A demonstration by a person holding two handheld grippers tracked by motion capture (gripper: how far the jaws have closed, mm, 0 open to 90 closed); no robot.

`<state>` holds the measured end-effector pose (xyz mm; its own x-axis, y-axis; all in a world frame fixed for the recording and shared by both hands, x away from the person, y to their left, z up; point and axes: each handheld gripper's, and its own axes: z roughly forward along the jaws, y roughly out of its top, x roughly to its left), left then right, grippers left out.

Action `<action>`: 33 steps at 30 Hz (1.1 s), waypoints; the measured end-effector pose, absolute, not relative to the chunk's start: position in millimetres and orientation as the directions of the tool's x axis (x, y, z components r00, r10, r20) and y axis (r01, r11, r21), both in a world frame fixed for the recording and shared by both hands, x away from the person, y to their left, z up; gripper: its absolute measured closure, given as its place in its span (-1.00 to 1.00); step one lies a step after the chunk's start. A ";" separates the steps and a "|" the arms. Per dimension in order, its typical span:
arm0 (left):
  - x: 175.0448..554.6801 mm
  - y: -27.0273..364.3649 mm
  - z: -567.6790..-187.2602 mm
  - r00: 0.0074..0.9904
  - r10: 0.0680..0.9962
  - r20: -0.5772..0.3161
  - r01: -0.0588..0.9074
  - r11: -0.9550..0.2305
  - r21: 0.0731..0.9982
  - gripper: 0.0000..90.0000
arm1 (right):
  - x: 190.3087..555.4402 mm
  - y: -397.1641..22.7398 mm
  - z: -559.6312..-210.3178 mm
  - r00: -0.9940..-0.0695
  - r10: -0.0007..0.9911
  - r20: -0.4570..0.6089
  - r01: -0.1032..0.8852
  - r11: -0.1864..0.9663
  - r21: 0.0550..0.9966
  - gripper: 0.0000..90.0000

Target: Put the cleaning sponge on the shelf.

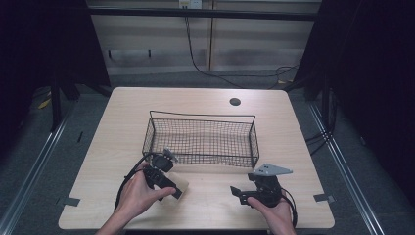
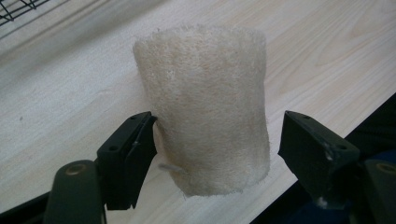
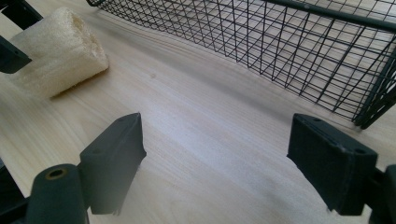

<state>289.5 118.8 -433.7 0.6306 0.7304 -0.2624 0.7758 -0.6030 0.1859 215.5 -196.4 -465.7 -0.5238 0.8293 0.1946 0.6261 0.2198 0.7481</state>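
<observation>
The left gripper (image 2: 217,140) was seen spread around a loofah (image 2: 205,107); the right gripper (image 3: 233,158) was spread, nothing between, facing a wire basket (image 3: 299,51).

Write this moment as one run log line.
left gripper: open around loofah | right gripper: open, empty | wire basket: empty

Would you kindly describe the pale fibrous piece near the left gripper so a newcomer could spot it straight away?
Start at the black wire basket in the middle of the light wooden table, then look just in front of its near-left corner. There, between the open jaws of the left gripper, lies a loofah sponge. It is a cream, rough-fibred cylinder, the one soft, pale thing among black metal.
</observation>
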 end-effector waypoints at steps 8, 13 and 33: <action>293.6 118.0 -448.0 0.612 0.742 -0.273 0.789 -0.598 0.144 -0.47 | 215.5 -196.0 -465.9 -0.524 0.829 0.195 0.627 0.220 0.747 -0.60; 296.5 117.1 -450.6 0.603 0.745 -0.285 0.794 -0.592 0.135 -0.48 | 215.6 -195.9 -466.0 -0.524 0.829 0.194 0.627 0.222 0.746 -0.60; 298.7 117.3 -456.5 0.620 0.724 -0.303 0.777 -0.620 0.110 -0.32 | 215.9 -195.4 -466.3 -0.524 0.829 0.195 0.630 0.223 0.744 -0.60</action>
